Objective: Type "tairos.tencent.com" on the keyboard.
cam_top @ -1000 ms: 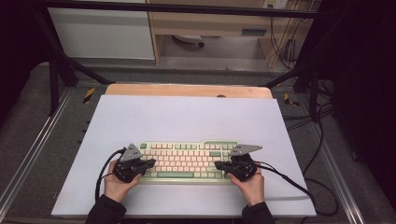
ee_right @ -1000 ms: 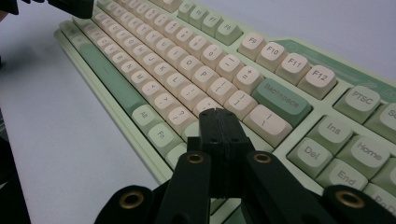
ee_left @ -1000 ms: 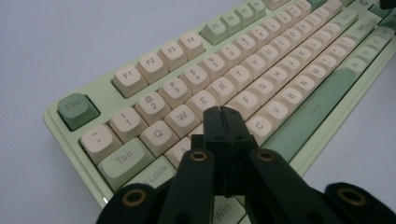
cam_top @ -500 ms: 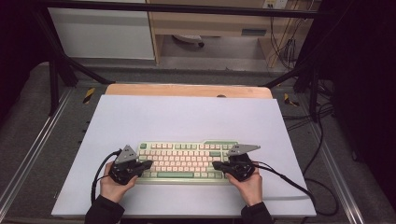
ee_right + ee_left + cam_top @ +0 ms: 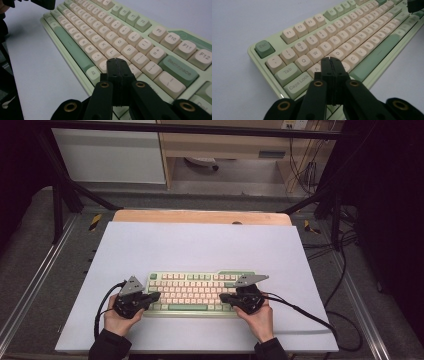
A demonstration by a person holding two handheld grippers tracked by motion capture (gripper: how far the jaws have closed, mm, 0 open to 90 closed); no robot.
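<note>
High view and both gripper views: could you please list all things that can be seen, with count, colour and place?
keyboard: one, pale green case with cream and green keys, near edge of the mat, between the two grippers
mat: one, pale lilac-white, covering most of the table
table: one, light wood, edge showing behind the mat
left gripper: one, black, jaws shut, tips over the keyboard's left end near the A key
right gripper: one, black, jaws shut, tips over the keyboard's right end
left hand: one, dark sleeve, holding the left gripper
right hand: one, dark sleeve, holding the right gripper
</note>
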